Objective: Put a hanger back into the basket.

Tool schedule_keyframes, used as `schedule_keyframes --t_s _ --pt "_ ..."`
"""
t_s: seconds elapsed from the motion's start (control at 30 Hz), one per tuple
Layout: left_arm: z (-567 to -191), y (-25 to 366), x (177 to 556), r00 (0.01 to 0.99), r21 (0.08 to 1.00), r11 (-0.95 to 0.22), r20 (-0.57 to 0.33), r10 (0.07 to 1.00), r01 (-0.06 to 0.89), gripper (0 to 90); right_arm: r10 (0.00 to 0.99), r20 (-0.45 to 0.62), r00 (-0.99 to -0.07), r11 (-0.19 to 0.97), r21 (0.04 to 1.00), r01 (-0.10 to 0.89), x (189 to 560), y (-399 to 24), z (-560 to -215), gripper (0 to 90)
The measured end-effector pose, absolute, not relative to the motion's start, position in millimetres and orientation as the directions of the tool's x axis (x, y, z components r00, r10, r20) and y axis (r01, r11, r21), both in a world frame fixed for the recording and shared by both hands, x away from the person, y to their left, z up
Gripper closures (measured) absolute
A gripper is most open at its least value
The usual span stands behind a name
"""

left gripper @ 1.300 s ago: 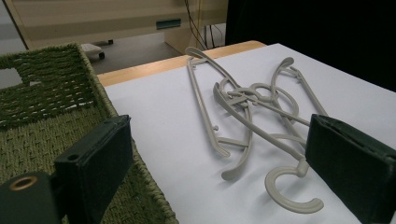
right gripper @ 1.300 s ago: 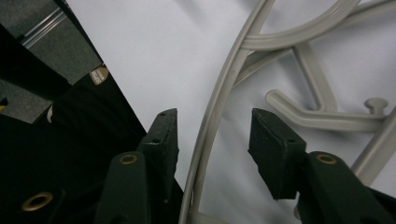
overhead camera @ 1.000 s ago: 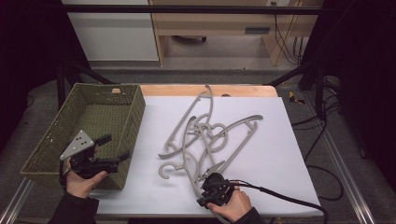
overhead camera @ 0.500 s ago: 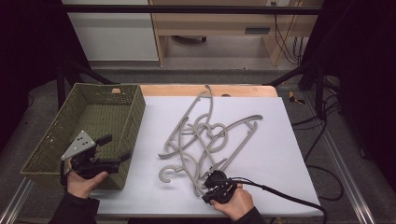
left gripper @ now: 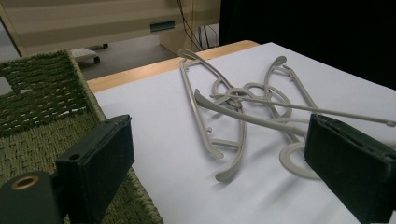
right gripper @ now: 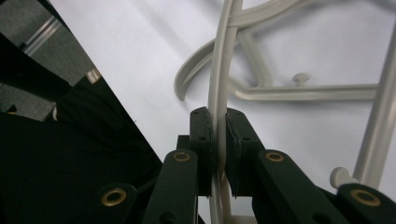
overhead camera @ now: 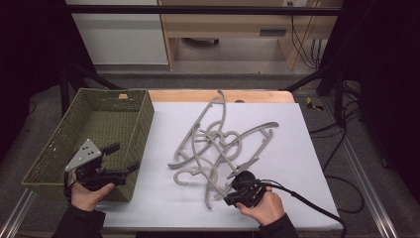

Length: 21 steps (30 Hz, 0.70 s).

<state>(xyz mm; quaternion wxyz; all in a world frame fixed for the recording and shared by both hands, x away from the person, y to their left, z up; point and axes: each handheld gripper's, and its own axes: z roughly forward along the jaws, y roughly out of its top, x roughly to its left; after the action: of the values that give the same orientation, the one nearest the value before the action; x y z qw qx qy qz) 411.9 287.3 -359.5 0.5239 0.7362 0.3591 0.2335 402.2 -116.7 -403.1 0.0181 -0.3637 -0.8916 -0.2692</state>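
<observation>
My right gripper [right gripper: 218, 140] is clamped on a grey hanger [right gripper: 219, 84] in the tangled pile mid-table, my left gripper [overhead camera: 119, 158] gaping by the basket [overhead camera: 74, 134]; lifting could drag its neighbours along.

Pale grey hangers [overhead camera: 218, 144], olive-green woven basket [overhead camera: 74, 148], white-topped bench [overhead camera: 297, 144] with wooden edge, black tools.
</observation>
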Motion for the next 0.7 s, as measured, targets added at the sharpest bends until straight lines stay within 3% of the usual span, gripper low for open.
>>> schedule_keyframes --t_s 0.4,0.7 --pt "-358 284 411 0.654 0.939 -0.216 -0.012 0.756 0.267 7.8 0.572 0.240 -0.784 0.547 0.600 0.583 421 -147 -361 82.9" --pt "-356 271 411 0.723 0.918 -0.328 0.070 0.687 0.224 7.8 0.385 0.262 -0.885 0.609 0.649 0.457 433 -149 -349 82.8"
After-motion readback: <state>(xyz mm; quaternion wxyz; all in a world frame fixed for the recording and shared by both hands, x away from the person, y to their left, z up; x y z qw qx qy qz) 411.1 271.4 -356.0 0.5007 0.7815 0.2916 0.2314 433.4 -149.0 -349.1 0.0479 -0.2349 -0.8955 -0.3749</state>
